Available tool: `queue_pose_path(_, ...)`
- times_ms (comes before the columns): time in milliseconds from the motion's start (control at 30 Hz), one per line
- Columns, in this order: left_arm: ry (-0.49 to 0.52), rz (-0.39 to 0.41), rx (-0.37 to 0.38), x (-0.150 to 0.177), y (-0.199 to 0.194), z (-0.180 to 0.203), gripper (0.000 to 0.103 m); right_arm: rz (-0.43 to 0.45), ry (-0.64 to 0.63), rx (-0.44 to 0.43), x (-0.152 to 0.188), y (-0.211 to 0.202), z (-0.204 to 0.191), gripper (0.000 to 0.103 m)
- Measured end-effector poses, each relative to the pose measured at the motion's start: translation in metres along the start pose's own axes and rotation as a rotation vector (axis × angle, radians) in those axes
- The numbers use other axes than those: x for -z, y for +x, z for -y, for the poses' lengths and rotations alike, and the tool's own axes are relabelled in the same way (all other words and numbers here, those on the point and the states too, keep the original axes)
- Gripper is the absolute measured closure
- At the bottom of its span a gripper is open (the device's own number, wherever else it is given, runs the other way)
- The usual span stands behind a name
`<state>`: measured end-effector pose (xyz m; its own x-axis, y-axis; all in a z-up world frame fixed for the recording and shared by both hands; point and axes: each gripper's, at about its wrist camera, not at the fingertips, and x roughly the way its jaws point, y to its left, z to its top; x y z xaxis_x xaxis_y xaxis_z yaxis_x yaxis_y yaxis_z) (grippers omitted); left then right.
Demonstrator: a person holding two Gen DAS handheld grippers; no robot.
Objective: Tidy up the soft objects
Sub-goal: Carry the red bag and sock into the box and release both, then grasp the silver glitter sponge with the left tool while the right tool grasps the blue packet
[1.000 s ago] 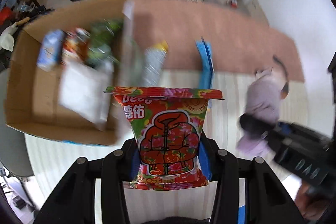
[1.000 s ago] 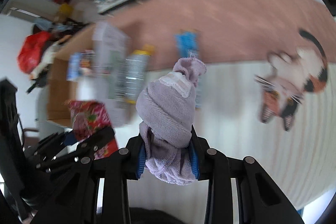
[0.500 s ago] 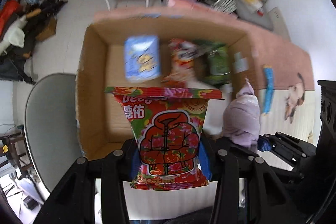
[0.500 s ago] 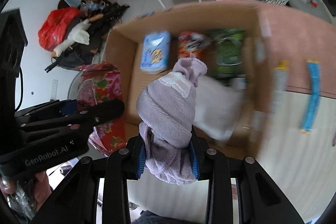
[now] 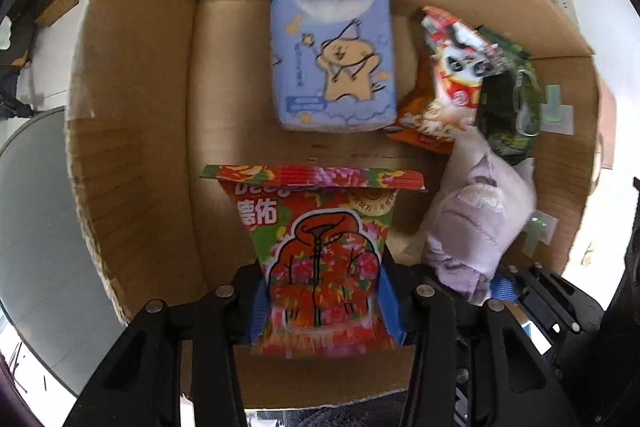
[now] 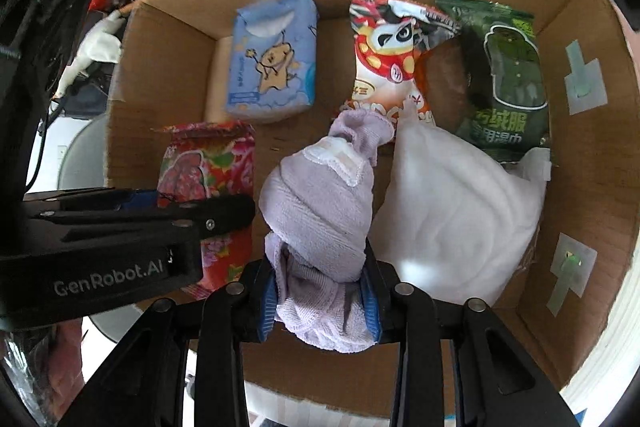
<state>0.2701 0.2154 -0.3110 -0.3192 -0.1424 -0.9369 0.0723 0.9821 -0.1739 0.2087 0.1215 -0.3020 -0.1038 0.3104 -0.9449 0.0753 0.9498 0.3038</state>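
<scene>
1. my left gripper (image 5: 325,301) has its jaws clamped on a red flowered packet (image 5: 320,251), held over the cardboard box (image 5: 132,131).
2. my right gripper (image 6: 321,301) pinches a rolled lilac cloth (image 6: 320,211) above the box floor.
3. inside lie a blue tissue pack (image 6: 272,63), a panda snack bag (image 6: 394,63), a green packet (image 6: 506,83) and a white cloth (image 6: 456,211).

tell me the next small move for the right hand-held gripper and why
Probably lower and open: the right hand-held gripper is shut on the lilac cloth bundle, already over the cardboard box, above bare floor between the white pouch and the red floral pack.
</scene>
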Motion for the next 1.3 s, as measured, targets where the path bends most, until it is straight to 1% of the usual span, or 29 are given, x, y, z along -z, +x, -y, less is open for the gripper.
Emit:
queue_pose_path(67, -0.022, -0.016, -0.001, 0.002, 0.003, -0.005, 0.060, -0.017, -0.003, 0.024, -0.004, 0.005, -0.002, 0.059)
queue_pose_path(100, -0.034, -0.019, 0.009, 0.003, 0.003, -0.007, 0.060, -0.017, -0.003, 0.022, -0.006, 0.006, -0.004, 0.051)
queue_pose_path(133, -0.050, -0.014, 0.015, 0.006, 0.001, -0.009, 0.059, -0.016, -0.002, 0.017, -0.006, 0.004, -0.004, 0.040)
queue_pose_path(167, -0.062, -0.005, 0.012, 0.008, -0.002, -0.012, 0.056, -0.015, 0.002, 0.011, -0.007, 0.003, -0.006, 0.036)
queue_pose_path(200, -0.066, 0.007, 0.008, 0.010, -0.006, -0.014, 0.054, -0.013, 0.005, 0.010, -0.007, 0.000, -0.005, 0.029)
queue_pose_path(233, -0.070, 0.031, 0.001, 0.015, -0.012, -0.016, 0.051, -0.005, 0.005, 0.025, -0.006, -0.005, -0.006, 0.026)
queue_pose_path(267, -0.069, 0.056, -0.015, 0.020, -0.019, -0.016, 0.047, 0.004, -0.002, 0.048, -0.005, -0.009, -0.008, 0.026)
queue_pose_path(333, -0.059, 0.104, -0.051, 0.030, -0.033, -0.014, 0.047, 0.014, -0.008, 0.065, -0.002, -0.019, -0.009, 0.026)
queue_pose_path(367, -0.054, 0.128, -0.074, 0.036, -0.040, -0.013, 0.046, 0.017, -0.006, 0.072, -0.006, -0.024, -0.008, 0.026)
queue_pose_path(467, -0.042, 0.207, -0.125, 0.062, -0.059, -0.009, 0.046, 0.050, -0.018, 0.136, 0.001, -0.041, -0.008, 0.024)
queue_pose_path(533, -0.042, 0.249, -0.137, 0.077, -0.069, -0.006, 0.046, 0.079, -0.009, 0.170, 0.008, -0.054, -0.005, 0.013)
queue_pose_path(600, -0.038, 0.295, -0.158, 0.096, -0.080, -0.002, 0.046, 0.109, 0.002, 0.190, 0.016, -0.067, 0.000, 0.006)
queue_pose_path(667, -0.027, 0.339, -0.189, 0.103, -0.089, -0.001, 0.045, 0.138, 0.015, 0.226, 0.032, -0.084, 0.010, 0.000)
queue_pose_path(700, -0.024, 0.360, -0.197, 0.106, -0.089, 0.000, 0.045, 0.160, 0.024, 0.234, 0.042, -0.096, 0.014, 0.000)
queue_pose_path(733, -0.020, 0.381, -0.204, 0.114, -0.092, 0.003, 0.040, 0.173, 0.027, 0.234, 0.049, -0.106, 0.015, 0.000)
queue_pose_path(767, -0.021, 0.396, -0.208, 0.116, -0.094, 0.009, 0.033, 0.191, 0.033, 0.235, 0.057, -0.114, 0.015, 0.000)
queue_pose_path(833, -0.023, 0.424, -0.203, 0.124, -0.097, 0.015, 0.029, 0.227, 0.038, 0.237, 0.071, -0.132, 0.014, 0.000)
queue_pose_path(933, -0.036, 0.462, -0.204, 0.138, -0.109, 0.015, 0.008, 0.280, 0.028, 0.245, 0.091, -0.157, 0.011, 0.000)
queue_pose_path(1100, -0.059, 0.549, -0.217, 0.168, -0.131, 0.021, 0.005, 0.343, 0.012, 0.257, 0.120, -0.193, 0.004, 0.000)
queue_pose_path(1200, -0.069, 0.583, -0.224, 0.183, -0.142, 0.024, 0.004, 0.371, 0.004, 0.248, 0.134, -0.208, 0.001, 0.000)
queue_pose_path(1300, -0.078, 0.614, -0.236, 0.196, -0.150, 0.028, 0.002, 0.381, -0.004, 0.232, 0.143, -0.218, -0.001, 0.000)
